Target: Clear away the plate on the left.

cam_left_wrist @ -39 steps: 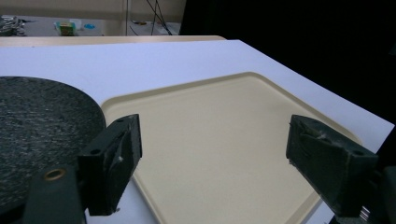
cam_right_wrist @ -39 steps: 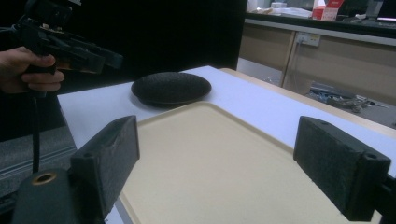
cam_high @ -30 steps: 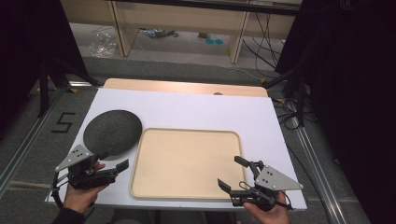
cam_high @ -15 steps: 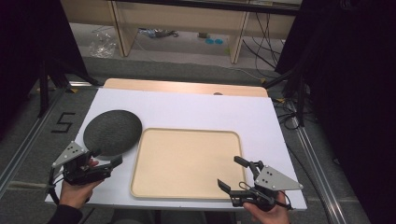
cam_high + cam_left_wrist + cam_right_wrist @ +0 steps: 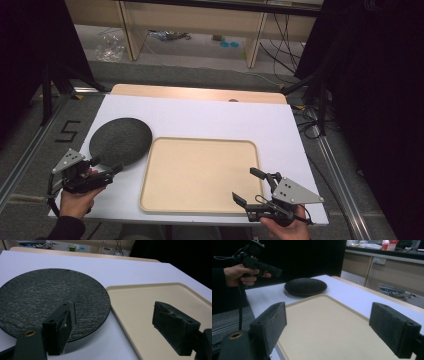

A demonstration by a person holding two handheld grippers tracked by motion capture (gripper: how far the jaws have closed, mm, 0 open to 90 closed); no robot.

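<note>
Since the earlier frame my left gripper [image 5: 112,168] has swung toward the dark plate [image 5: 120,141], lower left; both grippers gape empty. Plate looks stiff, heavy, brittle: grip the rim.

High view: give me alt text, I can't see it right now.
Left gripper, open, points at a dark round plate beside an empty beige tray on a white table; right gripper hangs open at the tray's near right corner.

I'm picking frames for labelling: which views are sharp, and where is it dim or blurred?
High view: evenly lit table, dark surroundings. Left gripper view: dark plate sharp, near jaws soft. Right gripper view: dim, tray smooth, left hand-held gripper dark against black.
</note>
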